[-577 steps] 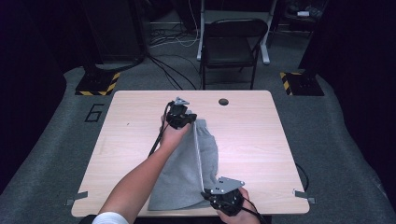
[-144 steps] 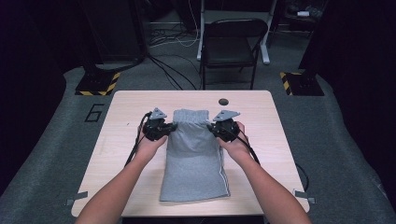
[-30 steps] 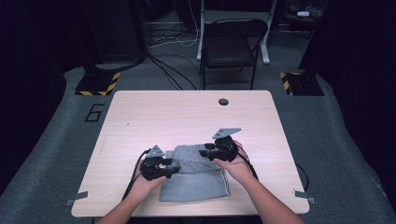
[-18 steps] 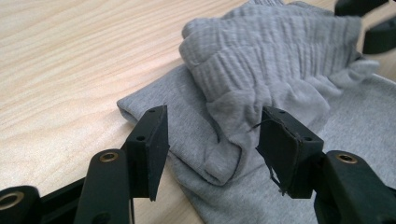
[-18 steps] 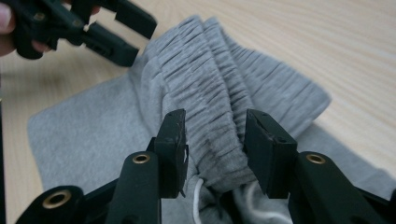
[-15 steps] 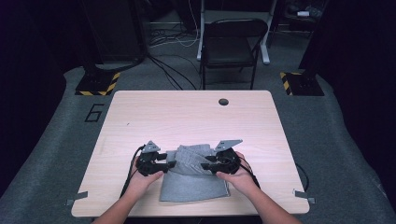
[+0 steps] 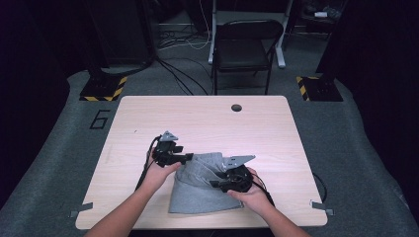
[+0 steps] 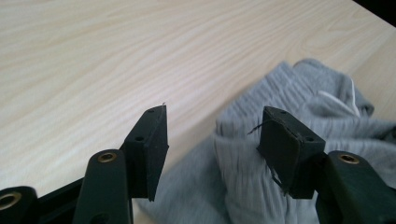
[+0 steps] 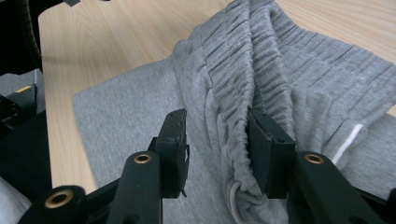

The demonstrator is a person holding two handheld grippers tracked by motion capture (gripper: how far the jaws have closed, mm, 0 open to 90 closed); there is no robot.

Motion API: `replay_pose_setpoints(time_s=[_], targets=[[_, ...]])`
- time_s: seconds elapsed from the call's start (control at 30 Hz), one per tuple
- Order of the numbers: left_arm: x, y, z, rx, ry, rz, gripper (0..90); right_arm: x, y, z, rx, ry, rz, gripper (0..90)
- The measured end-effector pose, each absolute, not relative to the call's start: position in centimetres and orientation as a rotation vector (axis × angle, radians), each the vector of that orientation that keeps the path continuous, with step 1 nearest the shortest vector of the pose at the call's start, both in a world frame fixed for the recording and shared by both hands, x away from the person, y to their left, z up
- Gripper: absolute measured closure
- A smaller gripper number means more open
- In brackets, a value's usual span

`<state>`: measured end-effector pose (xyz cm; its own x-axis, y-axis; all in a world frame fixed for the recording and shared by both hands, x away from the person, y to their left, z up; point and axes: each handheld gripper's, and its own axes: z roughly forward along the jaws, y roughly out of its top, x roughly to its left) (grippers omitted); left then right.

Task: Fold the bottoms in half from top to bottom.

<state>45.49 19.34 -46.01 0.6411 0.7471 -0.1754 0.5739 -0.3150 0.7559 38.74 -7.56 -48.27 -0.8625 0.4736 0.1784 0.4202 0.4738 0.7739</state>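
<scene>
- The grey sweatpants (image 7: 205, 190) are lying folded on the tabletop (image 7: 207, 118) between both tongs.
- The left tongs (image 8: 212, 140) are standing wide, the cloth just beyond them.
- The right tongs (image 9: 217, 140) are sitting half-open around the ribbed waistband (image 9: 261, 65), pads not visibly pressing.
- The right gripper view is showing a white drawstring (image 9: 348, 140).

- Left gripper (image 7: 184, 158): black body, grey three-cornered plate on top, black cable trailing.
- Right gripper (image 7: 217, 183): same build.
- Jaws: flat black pads with small screw holes, brass-ringed pivots.
- Forearms bare, no sleeves.
</scene>
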Motion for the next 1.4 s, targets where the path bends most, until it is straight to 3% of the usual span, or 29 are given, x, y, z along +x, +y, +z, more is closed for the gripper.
replay_pose_setpoints(time_s=[0.23,0.5,1.0,1.4], targets=[[47.7,17.5,-46.1,2.053,1.047,0.269,39.9,38.4,-7.6,-48.4,0.817,2.640,1.374,58.5],[47.4,17.6,-46.6,2.100,1.054,0.229,39.7,38.1,-7.9,-48.6,0.798,2.638,1.368,57.3],[42.7,19.4,-46.8,2.034,0.984,0.090,43.0,36.8,-7.8,-48.3,0.780,2.674,1.329,55.7],[39.1,19.6,-47.5,2.056,0.902,0.059,46.8,34.8,-8.9,-47.8,0.744,2.701,1.302,54.7]])
